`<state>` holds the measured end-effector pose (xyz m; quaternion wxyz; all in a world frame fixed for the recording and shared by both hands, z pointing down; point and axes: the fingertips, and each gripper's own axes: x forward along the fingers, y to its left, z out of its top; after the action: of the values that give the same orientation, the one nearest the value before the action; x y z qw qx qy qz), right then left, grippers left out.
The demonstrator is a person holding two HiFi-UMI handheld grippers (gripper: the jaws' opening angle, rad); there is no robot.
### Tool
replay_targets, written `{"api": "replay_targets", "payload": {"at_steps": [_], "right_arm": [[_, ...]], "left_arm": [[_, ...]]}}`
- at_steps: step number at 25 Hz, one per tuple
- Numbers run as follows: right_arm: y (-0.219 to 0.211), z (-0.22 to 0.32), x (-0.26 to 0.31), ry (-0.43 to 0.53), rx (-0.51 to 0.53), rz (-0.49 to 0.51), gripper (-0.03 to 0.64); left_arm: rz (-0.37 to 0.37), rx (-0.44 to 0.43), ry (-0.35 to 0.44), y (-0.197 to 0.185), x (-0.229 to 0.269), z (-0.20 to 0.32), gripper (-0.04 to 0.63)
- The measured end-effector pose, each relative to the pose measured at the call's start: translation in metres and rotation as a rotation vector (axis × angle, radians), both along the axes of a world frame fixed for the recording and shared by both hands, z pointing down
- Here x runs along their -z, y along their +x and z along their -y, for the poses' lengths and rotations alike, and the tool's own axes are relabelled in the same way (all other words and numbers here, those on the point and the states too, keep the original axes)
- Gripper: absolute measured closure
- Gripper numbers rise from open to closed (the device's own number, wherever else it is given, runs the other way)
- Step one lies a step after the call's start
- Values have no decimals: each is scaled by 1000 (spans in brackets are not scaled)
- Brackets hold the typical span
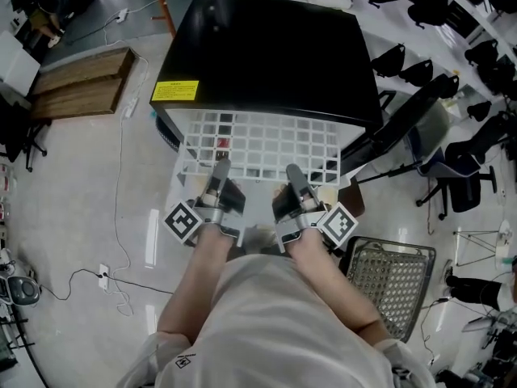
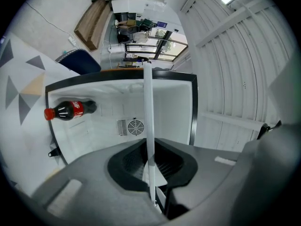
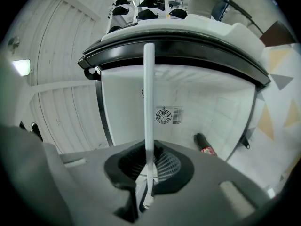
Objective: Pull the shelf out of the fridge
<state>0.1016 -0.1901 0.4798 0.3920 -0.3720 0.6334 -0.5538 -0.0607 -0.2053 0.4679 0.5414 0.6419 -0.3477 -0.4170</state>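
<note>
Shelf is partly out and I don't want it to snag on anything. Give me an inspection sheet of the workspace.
Surface: grey concrete floor; the black mini fridge stands on it.
Job's things: white wire shelf, partly drawn out of the fridge front.
Clutter: cola bottle inside the fridge; metal mesh basket on the floor at the person's right.
Grippers: left gripper and right gripper both shut on the shelf's front edge.
Cables: white cable and power strip on the floor left of the fridge.
Surroundings: wooden boards, office chairs.
</note>
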Motion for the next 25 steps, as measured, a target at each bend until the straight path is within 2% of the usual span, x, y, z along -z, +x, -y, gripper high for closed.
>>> {"api": "replay_targets", "payload": {"at_steps": [7, 15, 20, 25], "right_arm": [[-2, -14, -1, 16, 55, -18, 588], [-3, -13, -5, -8, 125, 18, 588], [-2, -13, -5, -11, 124, 17, 588], [-2, -14, -6, -8, 95, -3, 588]], "left_arm": [[7, 86, 10, -3, -5, -17, 562], [-21, 163, 9, -5, -7, -17, 561], [-20, 159, 6, -5, -7, -18, 563], [-32, 111, 3, -4, -7, -17, 565]]}}
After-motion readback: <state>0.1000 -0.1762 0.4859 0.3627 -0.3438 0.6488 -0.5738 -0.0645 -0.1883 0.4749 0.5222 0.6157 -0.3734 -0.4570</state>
